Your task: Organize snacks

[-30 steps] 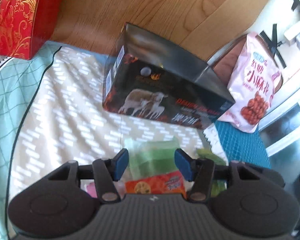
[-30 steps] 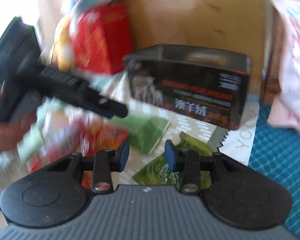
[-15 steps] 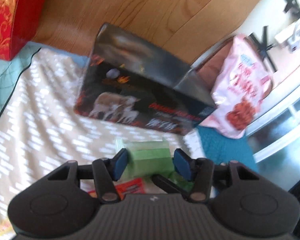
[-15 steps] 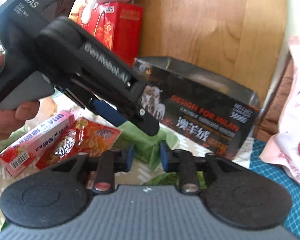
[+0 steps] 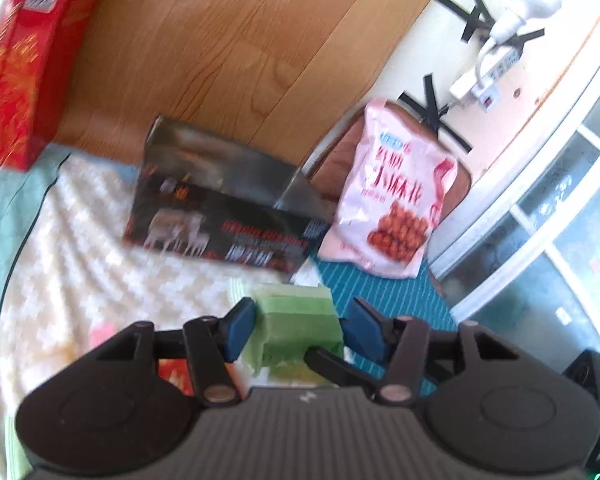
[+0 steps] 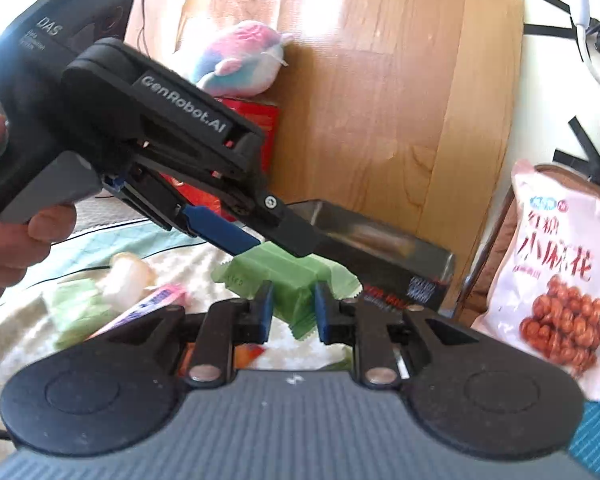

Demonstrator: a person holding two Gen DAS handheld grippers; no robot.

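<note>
Pale green snack packet (image 6: 292, 280) between blue pads (image 6: 265, 312); black open box (image 5: 228, 216) printed with white sheep and red lettering; pink bag (image 5: 392, 196) picturing orange-brown twists; red carton (image 5: 16, 76) with gold ornament; cream zigzag-patterned cloth (image 5: 80, 248); pastel pink-and-blue plush (image 6: 240, 60).

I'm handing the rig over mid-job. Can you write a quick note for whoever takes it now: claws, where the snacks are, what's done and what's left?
Right claw: jaws have just been closing and now pinch the green packet.
Left claw: same packet sits between its pads; too blurred to tell if it grips.
Open black box stands against the wooden panel, with the pink bag propped beside it.
A pink stick pack and other snacks lie loose on the cloth.
Done: packet picked; no snack visible in the box.
Left: probably box the packet, then the loose snacks.
</note>
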